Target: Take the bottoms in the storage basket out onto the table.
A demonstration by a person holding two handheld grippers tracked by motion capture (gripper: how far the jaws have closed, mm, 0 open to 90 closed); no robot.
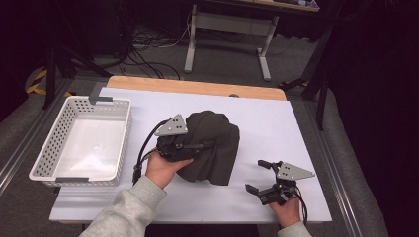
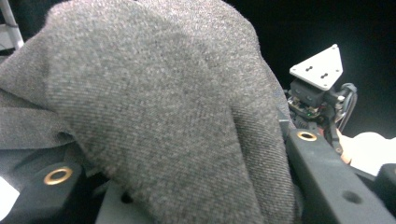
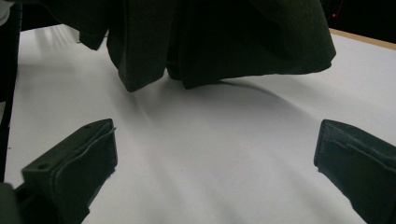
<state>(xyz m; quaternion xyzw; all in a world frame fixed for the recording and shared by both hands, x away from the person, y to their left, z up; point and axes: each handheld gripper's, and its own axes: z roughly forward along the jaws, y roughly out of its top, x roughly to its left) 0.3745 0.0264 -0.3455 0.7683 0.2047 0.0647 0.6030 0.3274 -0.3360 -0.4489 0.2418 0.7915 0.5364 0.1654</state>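
At the left edge of the desk we see a white basket, then our left claw clamped on the dark cloth bunched mid-desk, and at the right our right claw, jaws wide apart and holding nothing.

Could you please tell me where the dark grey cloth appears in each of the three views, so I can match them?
High view: the dark grey cloth lies mid-table, clamped by the left gripper.
Left gripper view: the cloth is draped between the jaws.
Right gripper view: the cloth hangs along the top.
Shared landmark: the white table cover.
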